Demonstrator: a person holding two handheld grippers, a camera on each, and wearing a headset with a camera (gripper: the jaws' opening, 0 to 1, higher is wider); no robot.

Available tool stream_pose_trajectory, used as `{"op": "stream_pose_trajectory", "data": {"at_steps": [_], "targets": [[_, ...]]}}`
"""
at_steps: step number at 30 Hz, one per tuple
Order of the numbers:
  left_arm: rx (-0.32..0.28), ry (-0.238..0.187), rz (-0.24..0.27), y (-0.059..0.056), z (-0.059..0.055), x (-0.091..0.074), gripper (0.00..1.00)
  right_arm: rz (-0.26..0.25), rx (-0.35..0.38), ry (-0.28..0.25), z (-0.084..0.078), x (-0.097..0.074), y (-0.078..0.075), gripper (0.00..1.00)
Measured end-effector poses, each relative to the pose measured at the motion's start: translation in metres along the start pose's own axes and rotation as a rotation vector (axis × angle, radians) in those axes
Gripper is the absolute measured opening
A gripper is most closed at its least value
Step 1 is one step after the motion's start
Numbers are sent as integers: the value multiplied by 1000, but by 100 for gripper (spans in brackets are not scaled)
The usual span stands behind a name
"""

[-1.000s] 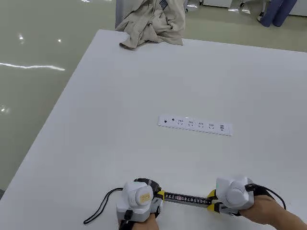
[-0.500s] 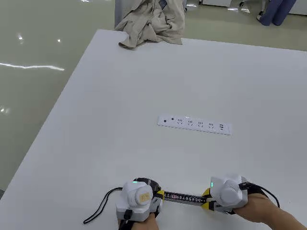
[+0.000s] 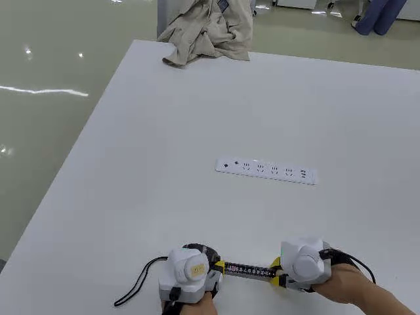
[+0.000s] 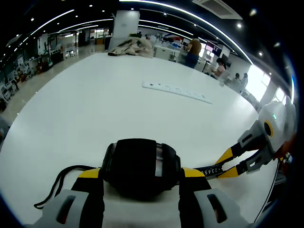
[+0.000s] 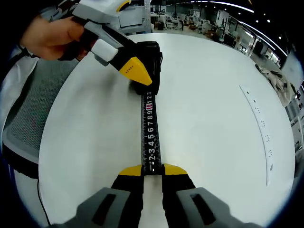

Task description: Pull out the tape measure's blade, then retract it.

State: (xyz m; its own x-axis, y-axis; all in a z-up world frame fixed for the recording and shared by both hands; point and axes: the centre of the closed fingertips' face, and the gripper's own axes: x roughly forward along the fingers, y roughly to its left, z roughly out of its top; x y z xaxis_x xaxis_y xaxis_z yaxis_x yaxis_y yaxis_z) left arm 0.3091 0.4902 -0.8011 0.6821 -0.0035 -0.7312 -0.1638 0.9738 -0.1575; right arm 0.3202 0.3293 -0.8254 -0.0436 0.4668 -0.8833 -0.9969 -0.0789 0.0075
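A black tape measure case sits on the white table, and my left gripper is shut on it, with a yellow-tipped jaw on each side. Its black cord trails to the left. A short length of black blade with white numbers runs out of the case. My right gripper is shut on the blade's end. In the head view both grippers are at the table's near edge, left gripper and right gripper, with the blade stretched between them.
A white power strip lies across the middle of the table. A beige garment is heaped at the far edge. The table's left edge drops to a shiny floor. People stand far off past the table.
My right gripper has moved left toward the case, still holding the blade's end, so less blade shows between the grippers. The left gripper and case have stayed put.
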Motion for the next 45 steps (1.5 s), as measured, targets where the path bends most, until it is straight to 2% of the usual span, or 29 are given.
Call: {"op": "stream_pose_trajectory", "data": {"at_steps": [23,45], "targets": [[3,6,0,0,-1,-1,61,9,-22,-14,25,14,2,14],[5,14,1,0,-1,0,61,13,-36,-20,40,21,4,13]]}}
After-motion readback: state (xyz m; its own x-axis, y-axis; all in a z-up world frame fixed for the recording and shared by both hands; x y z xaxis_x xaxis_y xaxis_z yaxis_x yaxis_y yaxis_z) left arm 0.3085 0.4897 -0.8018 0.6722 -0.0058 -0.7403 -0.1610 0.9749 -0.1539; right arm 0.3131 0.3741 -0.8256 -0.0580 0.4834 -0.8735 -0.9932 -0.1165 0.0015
